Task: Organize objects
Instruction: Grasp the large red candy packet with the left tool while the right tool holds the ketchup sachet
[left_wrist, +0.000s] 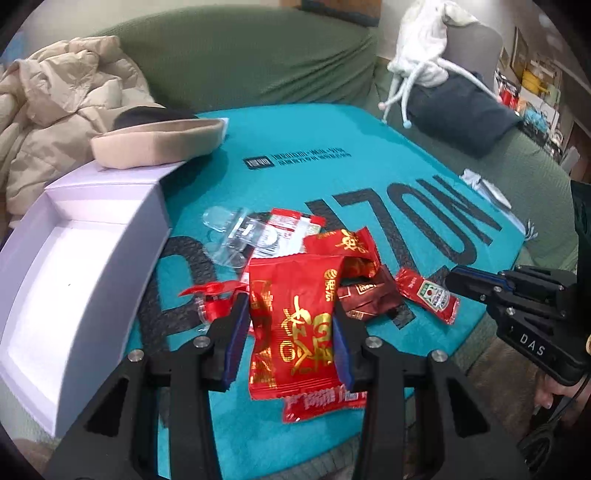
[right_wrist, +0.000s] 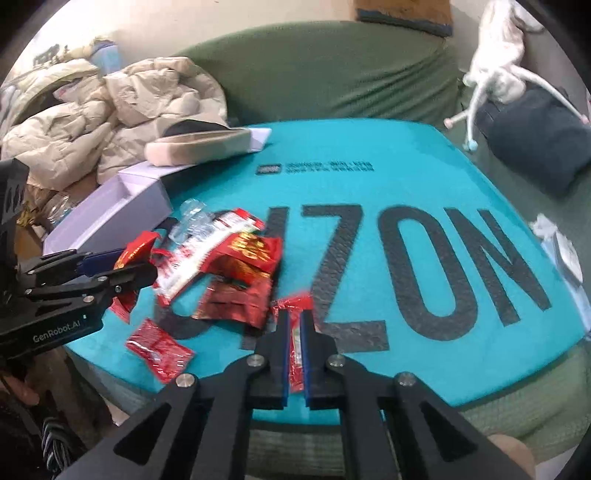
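Note:
A pile of red snack packets (left_wrist: 343, 258) lies on a teal mat (left_wrist: 332, 173) on a green sofa. My left gripper (left_wrist: 291, 314) is shut on a large red packet with gold print (left_wrist: 295, 325), held above the mat. My right gripper (right_wrist: 294, 325) is shut on a ketchup sachet (right_wrist: 295, 347); in the left wrist view this sachet (left_wrist: 428, 295) hangs from its tip (left_wrist: 458, 280). An open white box (left_wrist: 62, 266) sits at the mat's left edge. A small red packet (right_wrist: 159, 350) and dark red packets (right_wrist: 236, 299) lie on the mat.
A beige slipper (left_wrist: 155, 144) rests on the box's lid. A beige puffer jacket (left_wrist: 55, 107) lies at the left, a dark cushion (left_wrist: 465, 114) with a white garment (left_wrist: 424, 48) at the back right. Clear plastic pieces (left_wrist: 236, 236) lie by the packets.

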